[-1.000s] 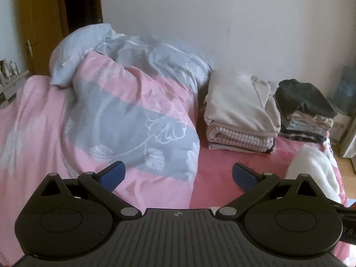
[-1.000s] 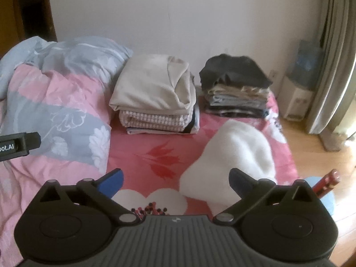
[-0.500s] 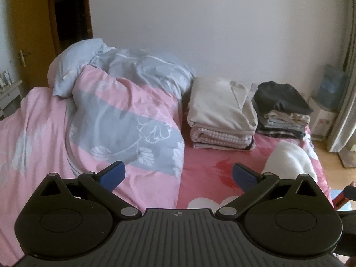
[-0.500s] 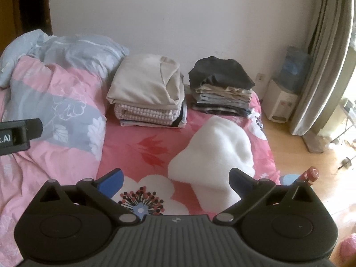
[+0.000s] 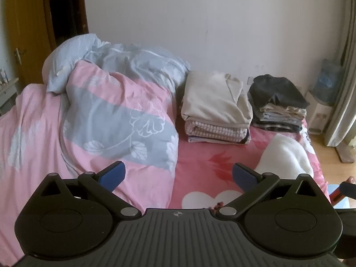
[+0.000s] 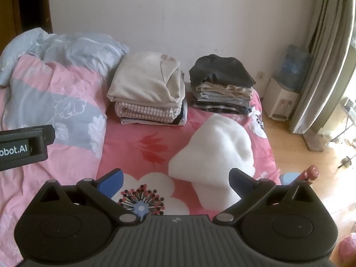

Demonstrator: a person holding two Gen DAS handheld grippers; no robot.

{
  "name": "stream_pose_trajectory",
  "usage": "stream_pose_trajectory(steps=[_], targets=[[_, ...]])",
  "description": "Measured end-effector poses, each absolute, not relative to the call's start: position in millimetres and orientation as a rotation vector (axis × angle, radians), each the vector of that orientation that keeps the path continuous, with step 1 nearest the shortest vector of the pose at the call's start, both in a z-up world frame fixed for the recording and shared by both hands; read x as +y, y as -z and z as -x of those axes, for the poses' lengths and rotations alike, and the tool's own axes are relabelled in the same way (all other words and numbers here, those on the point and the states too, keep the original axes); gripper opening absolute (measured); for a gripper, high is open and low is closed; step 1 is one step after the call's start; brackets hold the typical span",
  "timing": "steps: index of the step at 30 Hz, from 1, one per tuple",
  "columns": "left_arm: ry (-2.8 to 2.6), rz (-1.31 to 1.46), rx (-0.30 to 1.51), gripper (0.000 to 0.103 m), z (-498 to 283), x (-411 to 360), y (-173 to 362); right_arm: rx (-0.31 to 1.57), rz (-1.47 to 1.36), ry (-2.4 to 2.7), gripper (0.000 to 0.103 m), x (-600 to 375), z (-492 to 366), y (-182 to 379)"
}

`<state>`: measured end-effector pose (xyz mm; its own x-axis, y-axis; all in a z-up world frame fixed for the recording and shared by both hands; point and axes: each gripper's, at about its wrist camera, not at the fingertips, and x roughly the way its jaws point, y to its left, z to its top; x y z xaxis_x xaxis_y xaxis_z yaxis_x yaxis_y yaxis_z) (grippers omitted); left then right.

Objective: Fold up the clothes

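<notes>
A fluffy white garment (image 6: 217, 149) (image 5: 286, 155) lies loose on the pink flowered bed sheet (image 6: 142, 146) (image 5: 204, 155), nearer me than two folded stacks. The beige-topped stack (image 6: 149, 84) (image 5: 214, 102) stands left of the dark-topped stack (image 6: 221, 82) (image 5: 279, 101), both by the wall. My right gripper (image 6: 175, 178) hovers open and empty over the sheet, just short of the white garment. My left gripper (image 5: 178, 173) is open and empty above the duvet's edge, and its body (image 6: 24, 146) shows at the left of the right wrist view.
A rumpled pink and grey duvet (image 5: 100, 120) (image 6: 51, 102) covers the bed's left half. Beyond the bed's right edge are wooden floor (image 6: 311, 155), a water dispenser (image 6: 282, 98), a curtain (image 6: 322, 55) and a red bottle (image 6: 310, 173). A wooden door (image 5: 24, 22) stands far left.
Both grippers have drawn back and risen from the bed, so more of the sheet, floor and curtain shows. They stay open and empty. The clothes have not moved.
</notes>
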<state>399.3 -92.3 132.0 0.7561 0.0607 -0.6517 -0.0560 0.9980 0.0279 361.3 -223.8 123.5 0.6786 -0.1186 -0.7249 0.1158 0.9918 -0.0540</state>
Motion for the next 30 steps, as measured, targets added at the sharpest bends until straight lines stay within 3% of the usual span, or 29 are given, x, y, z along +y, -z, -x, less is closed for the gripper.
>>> stream_pose_trajectory(steps=[30], targets=[[-0.069,0.014,0.724,0.103,-398.2,-94.6,-125.6,0.822,0.016,0.137,0.103,-224.9,-362.9,-120.3]])
